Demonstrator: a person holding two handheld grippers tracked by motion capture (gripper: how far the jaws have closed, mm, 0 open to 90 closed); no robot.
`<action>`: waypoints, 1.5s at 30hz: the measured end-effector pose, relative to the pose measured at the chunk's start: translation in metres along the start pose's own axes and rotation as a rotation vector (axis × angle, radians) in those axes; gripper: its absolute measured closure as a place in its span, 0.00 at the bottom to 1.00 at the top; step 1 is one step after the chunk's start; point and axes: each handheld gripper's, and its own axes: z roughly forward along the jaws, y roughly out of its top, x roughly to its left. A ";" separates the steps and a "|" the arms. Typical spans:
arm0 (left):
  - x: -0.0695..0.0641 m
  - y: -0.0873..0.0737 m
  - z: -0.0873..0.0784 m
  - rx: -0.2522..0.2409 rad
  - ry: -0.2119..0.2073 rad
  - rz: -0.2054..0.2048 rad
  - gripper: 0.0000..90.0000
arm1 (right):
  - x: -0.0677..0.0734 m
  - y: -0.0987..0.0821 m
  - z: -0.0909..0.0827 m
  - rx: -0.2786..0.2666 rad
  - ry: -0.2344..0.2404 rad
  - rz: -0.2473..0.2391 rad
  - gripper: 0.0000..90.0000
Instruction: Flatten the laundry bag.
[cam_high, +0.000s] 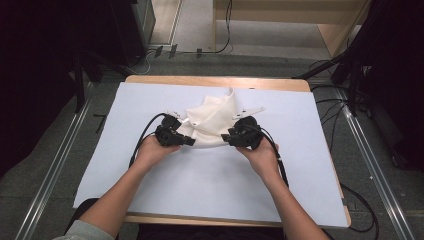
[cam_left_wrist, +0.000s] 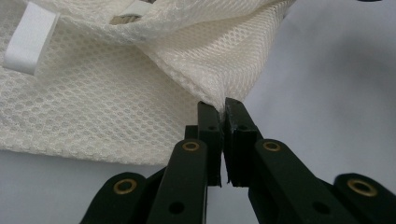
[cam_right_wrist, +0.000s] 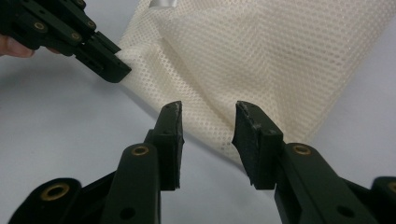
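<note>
Mesh bag (cam_left_wrist: 93, 102): left gripper (cam_left_wrist: 223, 109) pinches its corner; right gripper (cam_right_wrist: 208, 116), parted, should seize the edge at 12 o'clock.

High view looks down over table; both gripper cams close, share mesh cloth (cam_high: 212, 120).

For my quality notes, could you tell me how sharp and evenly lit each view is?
High view: mesh bag evenly lit, surroundings dark. Left gripper view: weave crisp at the left tongs, soft shadow on the table. Right gripper view: right tongs sharp, no glare.
</note>
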 end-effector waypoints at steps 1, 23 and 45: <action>-0.001 -0.002 -0.002 -0.003 0.001 -0.004 0.97 | 0.002 0.002 0.003 0.005 0.004 -0.012 0.70; 0.002 -0.025 -0.009 -0.021 0.004 -0.039 0.96 | 0.028 0.026 0.088 0.111 -0.015 -0.085 0.54; 0.003 -0.025 -0.008 -0.019 0.015 -0.042 0.96 | 0.023 0.033 0.059 0.005 -0.106 -0.069 0.95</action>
